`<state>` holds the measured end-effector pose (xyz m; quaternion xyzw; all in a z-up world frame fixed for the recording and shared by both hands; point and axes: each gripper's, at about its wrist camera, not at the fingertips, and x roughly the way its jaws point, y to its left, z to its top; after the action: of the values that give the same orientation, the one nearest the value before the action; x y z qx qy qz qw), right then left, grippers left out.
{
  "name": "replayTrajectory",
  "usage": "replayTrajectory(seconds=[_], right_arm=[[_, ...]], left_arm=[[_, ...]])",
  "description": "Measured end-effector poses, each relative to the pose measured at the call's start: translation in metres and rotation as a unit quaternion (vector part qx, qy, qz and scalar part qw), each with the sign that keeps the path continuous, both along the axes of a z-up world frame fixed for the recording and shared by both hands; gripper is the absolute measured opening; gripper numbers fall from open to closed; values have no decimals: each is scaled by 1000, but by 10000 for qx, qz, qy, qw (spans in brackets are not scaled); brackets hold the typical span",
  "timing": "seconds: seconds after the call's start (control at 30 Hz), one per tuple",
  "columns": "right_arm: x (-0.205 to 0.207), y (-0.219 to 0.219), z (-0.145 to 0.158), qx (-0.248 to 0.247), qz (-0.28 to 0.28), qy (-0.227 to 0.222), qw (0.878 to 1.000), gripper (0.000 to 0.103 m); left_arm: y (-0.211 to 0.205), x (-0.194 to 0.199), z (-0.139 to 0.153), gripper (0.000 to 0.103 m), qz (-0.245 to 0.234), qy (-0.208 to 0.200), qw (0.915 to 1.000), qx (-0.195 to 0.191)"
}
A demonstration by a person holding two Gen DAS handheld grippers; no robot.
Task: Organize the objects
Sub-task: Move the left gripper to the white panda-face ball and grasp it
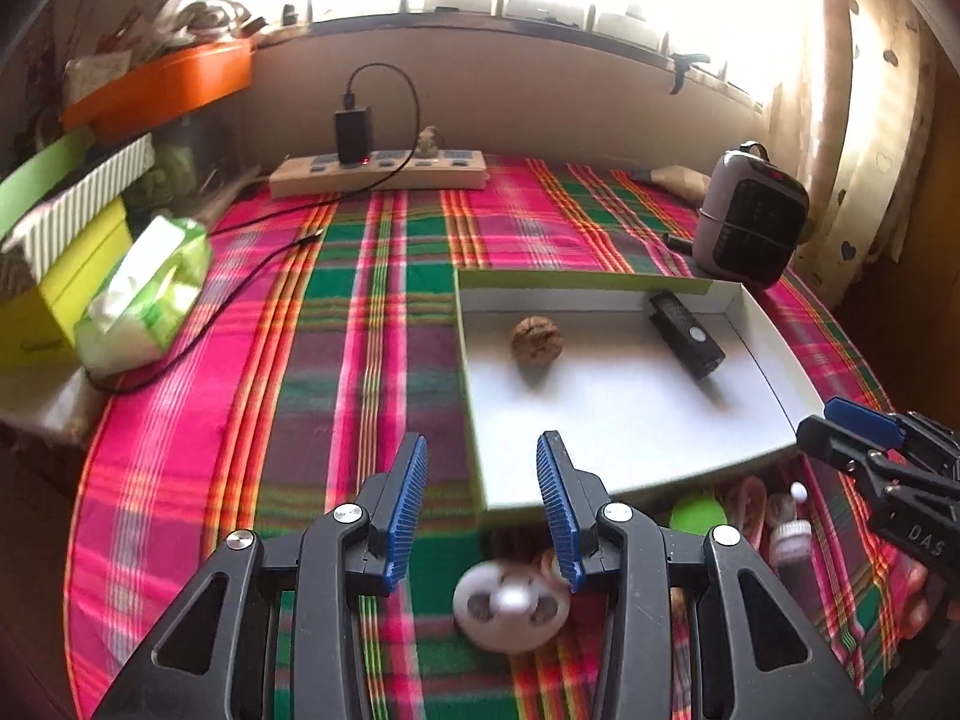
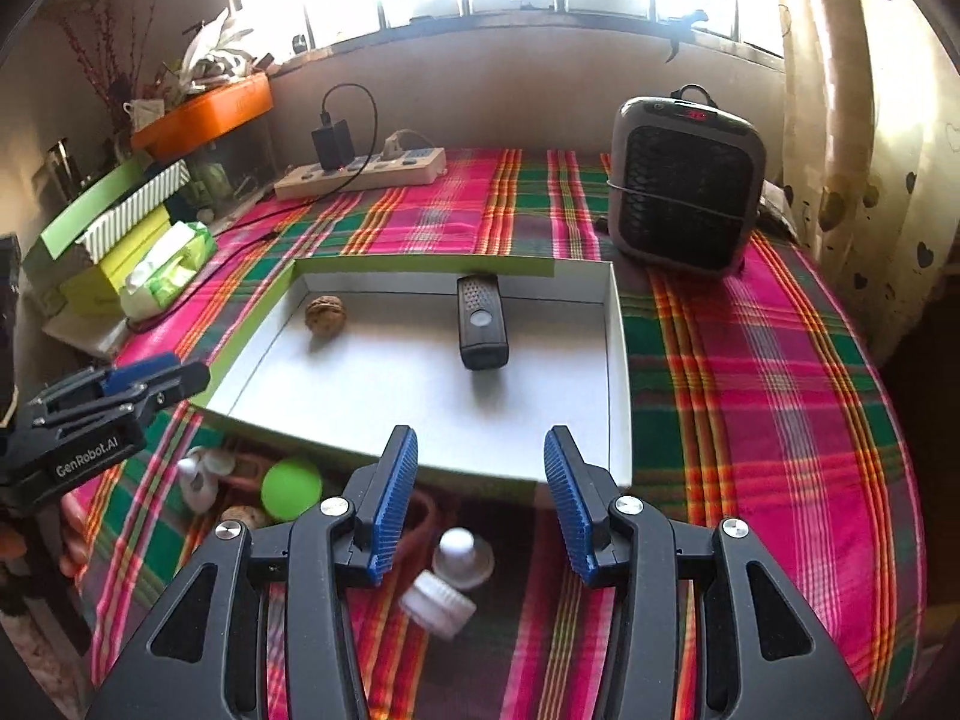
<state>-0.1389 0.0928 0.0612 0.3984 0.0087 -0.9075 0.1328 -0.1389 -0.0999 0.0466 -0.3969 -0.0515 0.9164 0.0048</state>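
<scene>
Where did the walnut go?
The walnut sits inside the white tray, near its far left corner in the right wrist view, apart from the black flashlight to its right.

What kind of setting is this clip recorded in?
Probably a lived-in room at home, at a table under a window: plaid tablecloth, power strip with a charger, small heater, tissue pack.

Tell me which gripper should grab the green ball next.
Probably left. The green ball lies near the tray's front edge, closer to the left gripper; the open right gripper sits further right, over the white caps.
</scene>
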Motion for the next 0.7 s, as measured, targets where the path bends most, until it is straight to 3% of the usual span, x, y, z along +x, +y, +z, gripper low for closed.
replayTrajectory(seconds=[0.07,0.7], right_arm=[[7,1,0,-11,16,27,10000,54],[38,0,-24,97,18,-137,9999,55]], left_arm=[[-3,9,-4,36,39,-20,10000,29],[-14,55,-23,41,-83,-161,9987,485]])
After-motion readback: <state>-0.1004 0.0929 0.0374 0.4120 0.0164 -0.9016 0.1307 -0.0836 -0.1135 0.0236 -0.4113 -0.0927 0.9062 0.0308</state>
